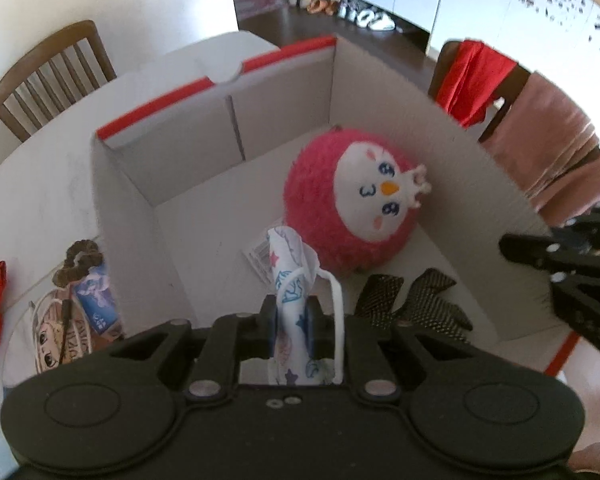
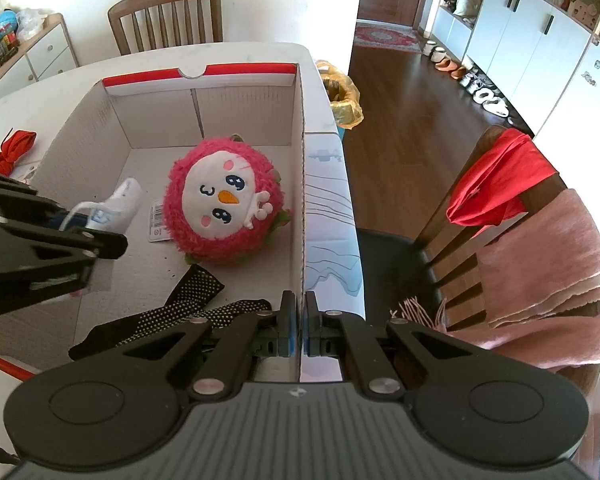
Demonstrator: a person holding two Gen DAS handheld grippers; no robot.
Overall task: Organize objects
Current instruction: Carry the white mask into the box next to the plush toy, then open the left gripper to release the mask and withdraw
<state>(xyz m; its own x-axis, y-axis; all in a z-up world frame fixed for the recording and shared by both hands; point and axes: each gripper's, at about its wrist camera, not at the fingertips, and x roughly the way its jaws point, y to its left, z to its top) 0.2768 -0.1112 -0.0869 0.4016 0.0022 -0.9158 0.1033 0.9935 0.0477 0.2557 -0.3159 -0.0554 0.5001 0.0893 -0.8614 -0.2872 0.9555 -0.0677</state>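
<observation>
The left tongs (image 1: 292, 320) hold a printed white face mask (image 1: 290, 280) over the white cardboard box (image 2: 100, 128); the right tongs (image 2: 299, 320) pinch its wall.

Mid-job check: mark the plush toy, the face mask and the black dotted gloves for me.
plush toy (image 2: 224, 204): right wrist view, on its white face.
face mask (image 1: 290, 276): left wrist view, on the printed fabric above the left gripper's pads.
black dotted gloves (image 2: 192, 292): right wrist view, on the upper glove.

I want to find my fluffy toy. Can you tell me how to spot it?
Look inside the big white cardboard box with the red rim on the table. The fluffy toy sits on the box floor, past the black dotted gloves. It is the only round pink thing there, with a white face and orange beak.
</observation>
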